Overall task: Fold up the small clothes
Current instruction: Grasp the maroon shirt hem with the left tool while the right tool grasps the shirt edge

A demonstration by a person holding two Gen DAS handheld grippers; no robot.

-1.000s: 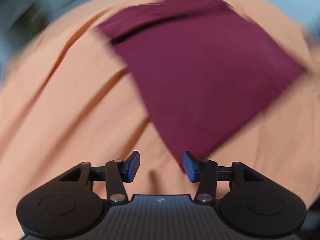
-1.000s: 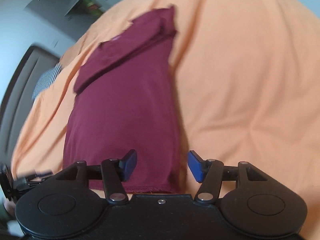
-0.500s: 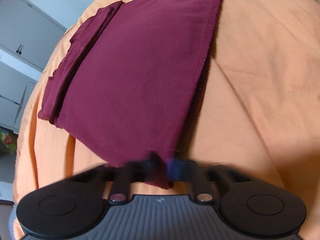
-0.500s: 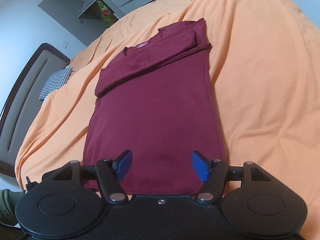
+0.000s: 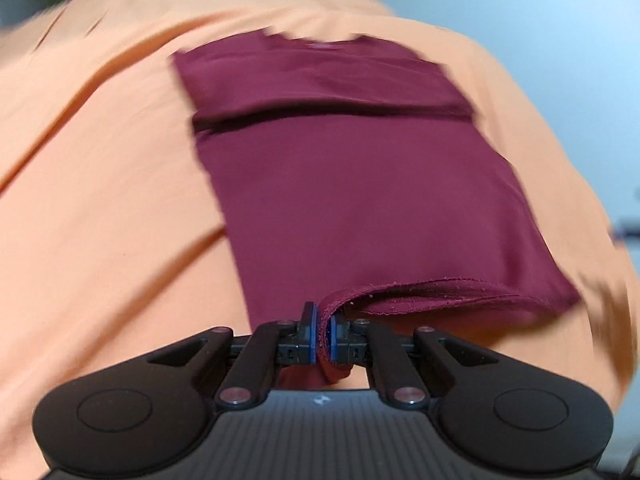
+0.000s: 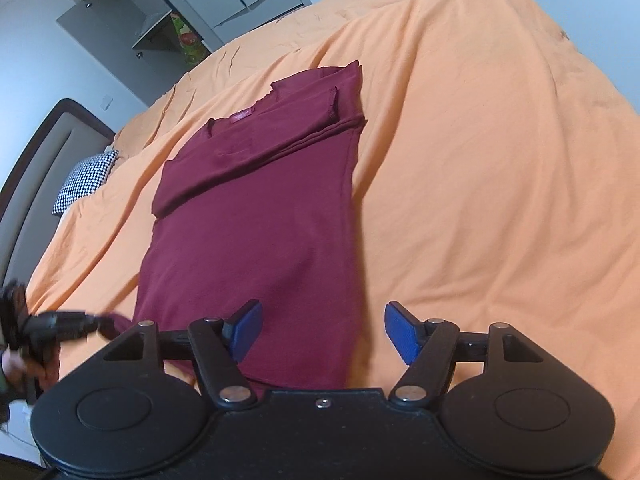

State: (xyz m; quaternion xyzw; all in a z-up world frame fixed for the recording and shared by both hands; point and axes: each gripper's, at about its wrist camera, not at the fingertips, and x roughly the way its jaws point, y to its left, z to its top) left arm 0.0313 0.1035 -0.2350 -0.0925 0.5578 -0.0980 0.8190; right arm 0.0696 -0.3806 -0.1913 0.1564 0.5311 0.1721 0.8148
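A maroon shirt point(image 6: 256, 208) lies flat on the orange bedspread point(image 6: 480, 180), sleeves folded in, collar at the far end. It also shows in the left wrist view point(image 5: 360, 184). My left gripper point(image 5: 322, 336) is shut on the shirt's near hem corner, which is lifted slightly off the bed. That gripper shows at the left edge of the right wrist view point(image 6: 76, 322). My right gripper point(image 6: 322, 330) is open, its jaws straddling the near right hem edge just above the cloth.
A checked pillow point(image 6: 86, 180) and a dark headboard point(image 6: 32, 160) lie at the far left. Grey cabinets point(image 6: 168, 12) stand beyond the bed. The bedspread extends wide to the right of the shirt.
My left gripper has closed on the hem corner and swung round to face the collar. My right gripper has moved closer to the hem and stayed open.
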